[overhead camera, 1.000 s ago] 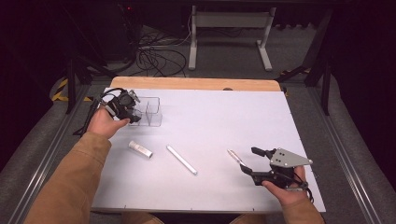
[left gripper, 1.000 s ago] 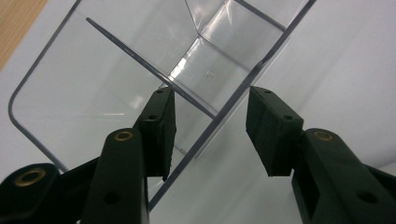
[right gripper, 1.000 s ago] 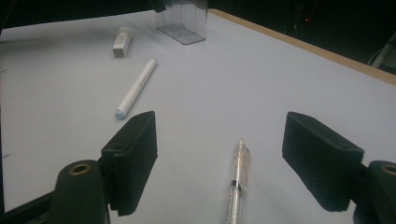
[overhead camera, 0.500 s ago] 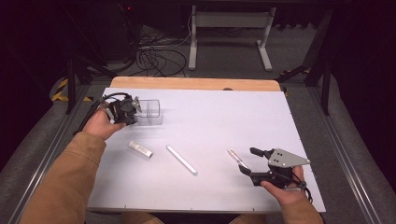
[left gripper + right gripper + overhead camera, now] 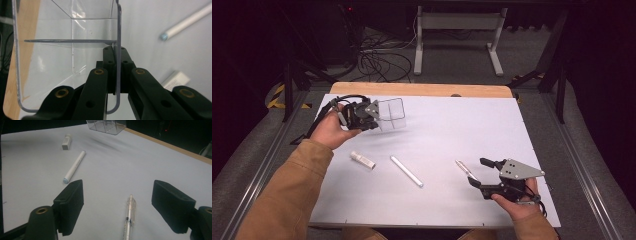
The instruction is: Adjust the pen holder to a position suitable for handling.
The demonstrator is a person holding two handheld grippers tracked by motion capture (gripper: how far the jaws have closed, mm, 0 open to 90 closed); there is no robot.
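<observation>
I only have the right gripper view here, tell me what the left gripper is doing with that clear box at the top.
Observer: The left gripper is shut on one wall of the clear box; its jaws have just been closing.
Operator: Is the box flat on the table?
Observer: In the high view it looks tilted and lifted off the white table.
Operator: Anything inside it?
Observer: The left gripper view shows its compartments empty, with a thin divider across.
</observation>
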